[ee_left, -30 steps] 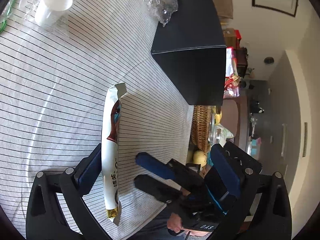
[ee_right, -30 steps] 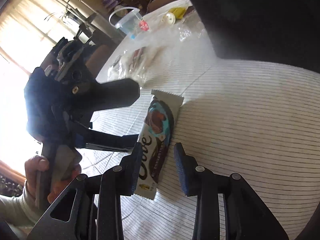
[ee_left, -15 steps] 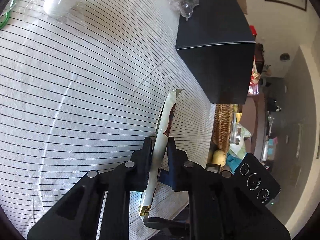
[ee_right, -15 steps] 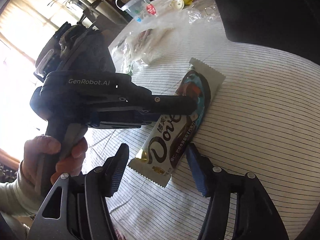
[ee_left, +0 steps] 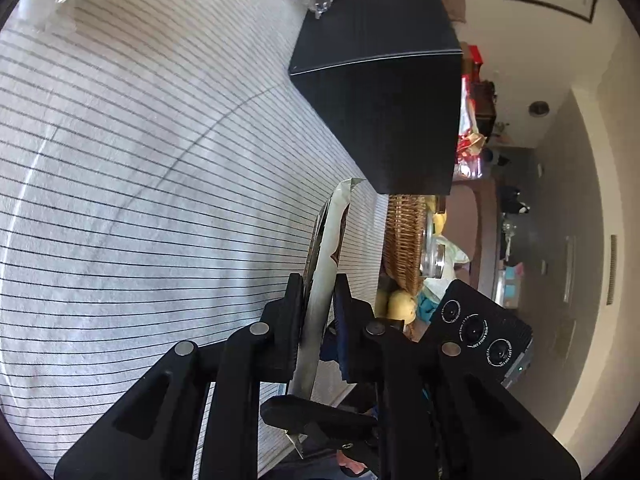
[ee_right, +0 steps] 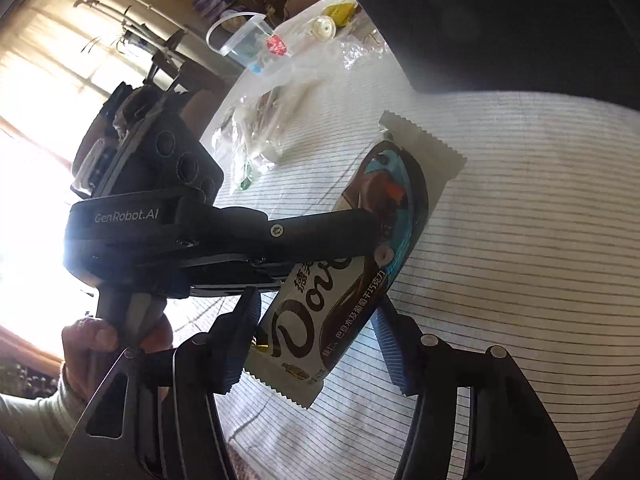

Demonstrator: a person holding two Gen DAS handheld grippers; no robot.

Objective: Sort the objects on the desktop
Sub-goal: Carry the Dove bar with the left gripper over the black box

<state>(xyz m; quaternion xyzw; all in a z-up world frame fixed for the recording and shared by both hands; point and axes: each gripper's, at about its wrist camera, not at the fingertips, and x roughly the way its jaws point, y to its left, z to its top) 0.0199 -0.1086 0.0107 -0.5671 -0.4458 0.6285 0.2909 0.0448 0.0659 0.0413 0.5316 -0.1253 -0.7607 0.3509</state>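
Centrally, one chocolate bar point(ee_right: 352, 276) in a white-and-brown wrapper is held on edge above the striped tablecloth point(ee_left: 140, 184), near the table's front edge. Two grippers attend it. The left gripper point(ee_left: 318, 312) has its fingers point(ee_left: 294, 316) clamped flat on the wrapper's two faces; seen from the right wrist, it reaches in from the left, roughly level, with one hand point(ee_right: 100, 340) wrapped round its handle below. The right gripper point(ee_right: 316, 344) points steeply down at the bar's lower end; its jaws have just been closing a little, yet they stand apart on either side of the wrapper without pressing it. One black box point(ee_left: 384, 92) stands beyond the bar. One clear lidded tub point(ee_right: 244, 44) and several crumpled clear plastic bags point(ee_right: 260, 132) lie farther along the table. One wicker basket point(ee_left: 404, 240) sits past the table's edge.
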